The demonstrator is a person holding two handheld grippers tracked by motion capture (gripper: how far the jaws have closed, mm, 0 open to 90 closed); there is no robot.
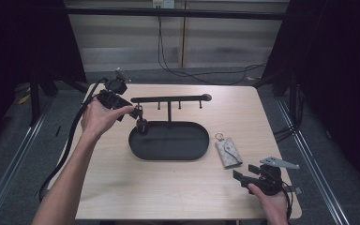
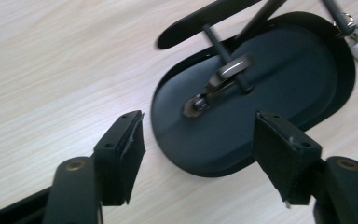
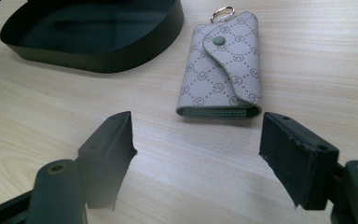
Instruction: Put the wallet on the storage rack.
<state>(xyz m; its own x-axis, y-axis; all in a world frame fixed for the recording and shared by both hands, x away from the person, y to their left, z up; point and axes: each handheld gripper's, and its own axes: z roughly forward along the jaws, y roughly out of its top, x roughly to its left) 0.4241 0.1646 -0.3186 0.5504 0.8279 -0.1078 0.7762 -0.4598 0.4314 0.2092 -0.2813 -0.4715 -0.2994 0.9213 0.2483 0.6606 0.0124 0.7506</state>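
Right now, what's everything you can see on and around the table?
Table: one, light wood, centre.
Key stand with oval tray: one, black, mid-table, crossbar with pegs above.
Dark key fob: one, hanging from the left peg over the tray.
Key pouch: one, beige patterned, gold ring, on the table right of the tray.
Left gripper: one, black, open, by the crossbar's left end.
Right gripper: one, black, open, near the pouch.

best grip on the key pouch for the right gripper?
Pinch the key pouch across its long side edges, coming in low from its closed bottom end. It lies flat, flap up, ring pointing away; the right gripper is open and already lined up.
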